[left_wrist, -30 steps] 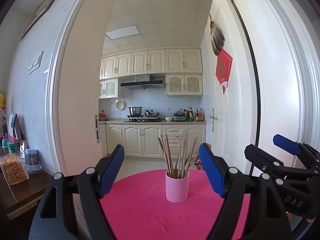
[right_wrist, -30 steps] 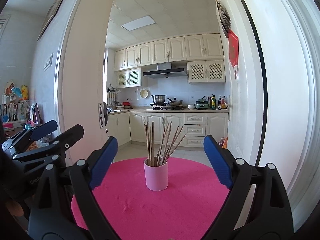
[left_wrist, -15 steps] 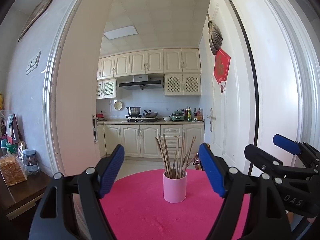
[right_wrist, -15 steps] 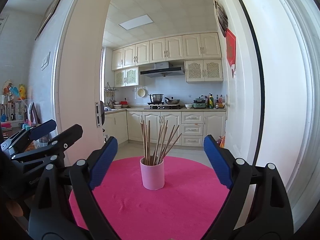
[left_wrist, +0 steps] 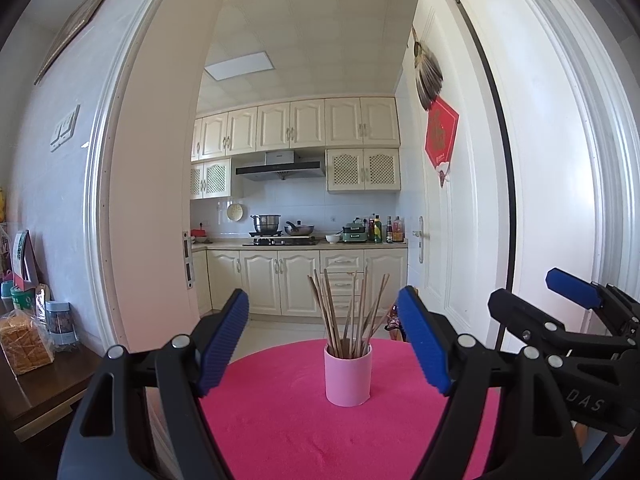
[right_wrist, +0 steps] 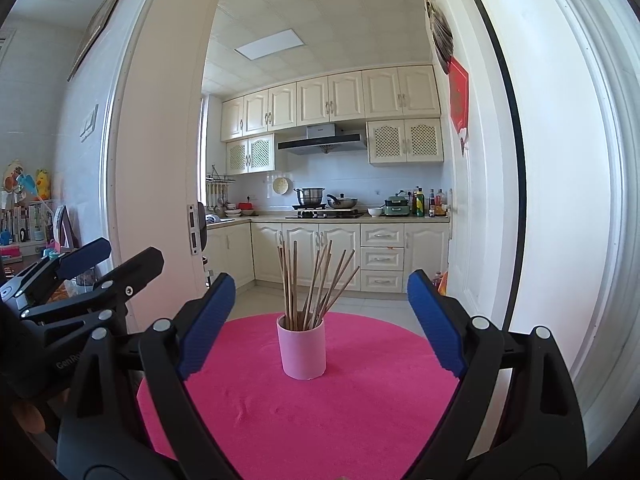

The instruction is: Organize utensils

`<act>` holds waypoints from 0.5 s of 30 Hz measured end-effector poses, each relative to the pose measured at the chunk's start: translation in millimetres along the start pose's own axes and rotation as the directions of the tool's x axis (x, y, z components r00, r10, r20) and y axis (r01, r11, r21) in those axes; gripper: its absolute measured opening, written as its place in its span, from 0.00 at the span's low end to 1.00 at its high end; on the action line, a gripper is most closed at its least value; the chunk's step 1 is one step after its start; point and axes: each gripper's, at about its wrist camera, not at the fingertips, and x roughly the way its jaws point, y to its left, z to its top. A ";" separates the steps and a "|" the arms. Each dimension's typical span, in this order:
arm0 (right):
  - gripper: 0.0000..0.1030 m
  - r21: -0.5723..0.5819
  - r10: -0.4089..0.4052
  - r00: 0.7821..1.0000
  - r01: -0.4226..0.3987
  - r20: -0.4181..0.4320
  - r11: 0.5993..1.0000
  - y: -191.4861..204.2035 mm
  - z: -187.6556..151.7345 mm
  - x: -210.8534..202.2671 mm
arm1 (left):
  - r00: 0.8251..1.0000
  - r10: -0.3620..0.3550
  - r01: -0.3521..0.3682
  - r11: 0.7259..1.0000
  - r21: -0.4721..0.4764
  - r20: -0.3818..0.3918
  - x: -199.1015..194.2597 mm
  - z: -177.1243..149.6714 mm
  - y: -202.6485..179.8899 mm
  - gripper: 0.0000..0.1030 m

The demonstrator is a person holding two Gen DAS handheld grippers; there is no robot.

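Note:
A pink cup (left_wrist: 347, 374) stands upright on a round table with a magenta cloth (left_wrist: 300, 432). Several wooden chopsticks (left_wrist: 352, 314) stand in it, fanned out. My left gripper (left_wrist: 324, 340) is open and empty, short of the cup, its jaws wide on either side. The cup (right_wrist: 302, 352) and chopsticks (right_wrist: 312, 288) also show in the right wrist view on the cloth (right_wrist: 320, 420). My right gripper (right_wrist: 320, 324) is open and empty, also short of the cup. Each gripper shows at the other view's edge: the right one (left_wrist: 576, 312), the left one (right_wrist: 92, 264).
A side table at left holds a bread bag (left_wrist: 24, 344) and jars (left_wrist: 60, 322). A white door (left_wrist: 452, 220) stands at right. Beyond the doorway is a kitchen with cabinets and a stove (right_wrist: 326, 212).
Both grippers have tilted or risen slightly, so the cup sits a little lower and farther in both views. Both stay open.

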 end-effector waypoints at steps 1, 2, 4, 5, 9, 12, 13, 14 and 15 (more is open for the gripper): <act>0.84 0.000 0.000 1.000 0.000 -0.001 1.000 0.0 -0.1 0.1 | 1.000 0.000 0.000 1.000 0.000 0.000 0.0 0.0 -0.3 0.74; 0.84 0.000 0.000 1.000 0.000 0.000 1.000 0.0 -0.2 0.2 | 1.000 -0.001 0.001 1.000 0.000 0.000 0.1 0.2 -0.4 0.74; 0.84 -0.001 -0.003 1.000 0.003 0.001 1.000 -0.1 0.1 0.0 | 1.000 -0.001 0.001 1.000 0.000 0.000 0.4 0.8 -0.4 0.74; 0.84 -0.001 -0.003 1.000 0.003 0.001 1.000 -0.7 0.0 0.0 | 1.000 -0.001 0.001 1.000 0.000 0.000 0.4 0.8 -0.3 0.74; 0.84 -0.001 -0.003 1.000 0.003 0.001 1.000 -0.8 0.0 0.0 | 1.000 -0.001 0.001 1.000 0.000 -0.001 0.5 0.8 -0.7 0.74; 0.84 0.000 -0.005 1.000 0.005 -0.001 1.000 -1.7 -0.6 0.0 | 1.000 -0.003 0.003 1.000 0.000 -0.002 0.8 0.8 -0.9 0.74; 0.84 0.000 -0.006 1.000 0.006 -0.002 1.000 -2.1 -0.6 0.2 | 1.000 -0.003 0.003 1.000 0.000 -0.002 1.1 0.3 -1.3 0.74; 0.84 0.000 -0.006 1.000 0.006 -0.003 1.000 -2.5 -0.5 0.6 | 1.000 -0.003 0.003 1.000 0.000 -0.002 1.3 0.0 -1.4 0.74; 0.84 0.001 -0.007 1.000 0.007 -0.004 1.000 -2.9 -0.5 0.7 | 1.000 -0.003 0.003 1.000 0.000 -0.003 1.3 0.3 -1.3 0.74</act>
